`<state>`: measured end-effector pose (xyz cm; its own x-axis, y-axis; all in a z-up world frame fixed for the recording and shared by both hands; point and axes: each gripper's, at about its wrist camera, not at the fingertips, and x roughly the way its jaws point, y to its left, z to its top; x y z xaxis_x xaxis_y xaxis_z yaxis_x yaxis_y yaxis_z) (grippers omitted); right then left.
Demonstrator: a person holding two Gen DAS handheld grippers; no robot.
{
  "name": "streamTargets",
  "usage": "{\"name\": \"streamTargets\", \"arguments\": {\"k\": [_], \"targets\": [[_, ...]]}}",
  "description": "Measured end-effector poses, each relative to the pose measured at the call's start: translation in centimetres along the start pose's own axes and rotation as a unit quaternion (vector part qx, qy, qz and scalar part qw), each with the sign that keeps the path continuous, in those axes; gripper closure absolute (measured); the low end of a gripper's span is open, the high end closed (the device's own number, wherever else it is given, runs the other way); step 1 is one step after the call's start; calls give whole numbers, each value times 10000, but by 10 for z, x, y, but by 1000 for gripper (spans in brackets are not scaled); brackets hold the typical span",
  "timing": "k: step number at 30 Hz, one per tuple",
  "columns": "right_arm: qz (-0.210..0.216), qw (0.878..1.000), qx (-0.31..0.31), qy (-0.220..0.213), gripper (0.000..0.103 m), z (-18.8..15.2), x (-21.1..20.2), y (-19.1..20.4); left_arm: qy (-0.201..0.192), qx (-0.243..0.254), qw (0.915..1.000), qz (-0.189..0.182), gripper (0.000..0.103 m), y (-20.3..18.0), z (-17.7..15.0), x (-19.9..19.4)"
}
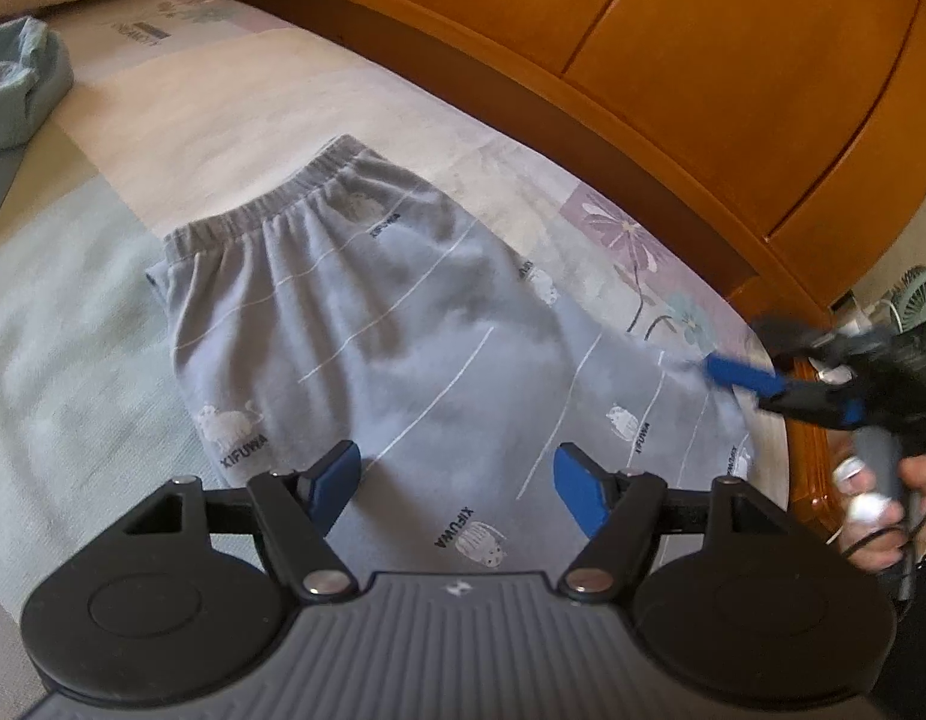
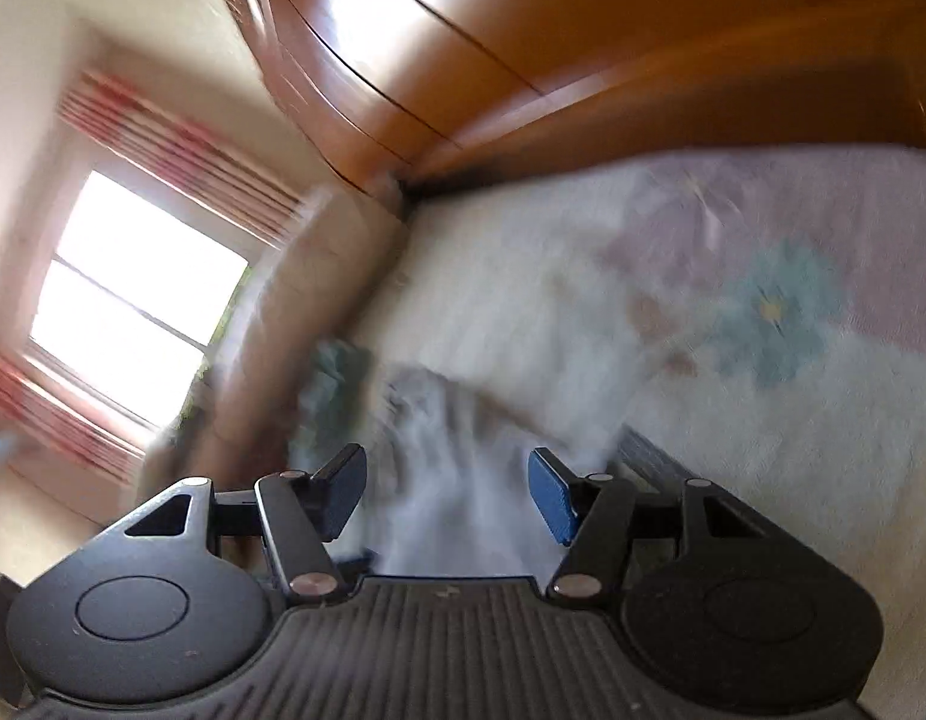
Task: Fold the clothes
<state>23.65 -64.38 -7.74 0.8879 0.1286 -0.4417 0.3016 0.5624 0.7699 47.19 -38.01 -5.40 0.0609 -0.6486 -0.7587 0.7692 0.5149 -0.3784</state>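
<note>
Between your left gripper's (image 1: 457, 495) spread, empty jaws lie the grey trousers (image 1: 367, 324), flat on the bed (image 1: 103, 312), long axis running from the waistband (image 1: 265, 204) at far left toward the right. Your right gripper (image 1: 742, 378), also spread, sits nearer the leg end. Blur hides any contact there, and the hems are cut off.

Grey trousers (image 1: 379, 324), elastic waistband away from the camera, spread flat on patchwork bedspread (image 1: 103, 312). Left gripper (image 1: 457, 483) above them, jaws apart. Right gripper (image 1: 739, 378) at far edge, hand-held. Wooden headboard (image 1: 673, 42) behind.
</note>
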Motion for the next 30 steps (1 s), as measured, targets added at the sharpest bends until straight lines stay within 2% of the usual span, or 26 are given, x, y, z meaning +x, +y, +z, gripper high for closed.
{"name": "streamTargets", "arguments": {"k": [1,2,3,4,6,8,10,13,14,16,19,21,23,24,26,29,30], "targets": [[-372,9993,-94,40,39,-3,4,-3,-7,19,10000,38,32,-1,0,-2],[-726,9971,-205,61,57,-6,7,-6,-33,40,10000,66,32,-1,-1,-5],[-973,9944,-417,-34,64,-9,5,-3,-68,53,9999,81,32,-1,-1,-9],[-1176,9910,-625,-142,62,-11,-1,2,-99,57,9999,81,32,-1,-2,-13],[-1244,9869,-959,-367,53,-16,-13,18,-145,80,9998,88,32,-1,-4,-21],[-985,9853,-1327,-423,47,-23,-19,39,-143,190,9995,210,31,-5,-5,-28],[-912,9791,-1808,-194,46,-36,-9,57,-162,371,9984,396,31,-9,-10,-39],[-1440,9658,-2139,260,45,-55,10,60,-262,660,9947,742,25,-15,-23,-61],[-1679,9599,-2226,288,47,-59,12,58,-301,763,9927,883,23,-16,-29,-70],[-1834,9478,-2601,171,45,-66,4,70,-386,1060,9856,1258,18,-21,-46,-91],[-1773,9346,-3083,30,34,-80,-7,90,-549,1404,9734,1728,10,-24,-78,-120],[-1741,9284,-3279,172,34,-91,-4,95,-584,1390,9706,1877,9,-24,-100,-134],[-1991,9178,-3385,590,34,-106,8,90,-572,1209,9716,1953,8,-24,-120,-146],[-2154,9108,-3462,651,34,-113,8,88,-592,1105,9710,2034,8,-24,-129,-151],[-2198,9007,-3713,510,34,-124,0,96,-668,908,9692,2188,7,-21,-146,-159],[-1875,9061,-3768,427,33,-135,-8,107,-807,608,9677,2312,7,-16,-167,-171],[-1847,9054,-3785,538,33,-140,-5,107,-836,494,9683,2299,7,-14,-173,-174]]}}
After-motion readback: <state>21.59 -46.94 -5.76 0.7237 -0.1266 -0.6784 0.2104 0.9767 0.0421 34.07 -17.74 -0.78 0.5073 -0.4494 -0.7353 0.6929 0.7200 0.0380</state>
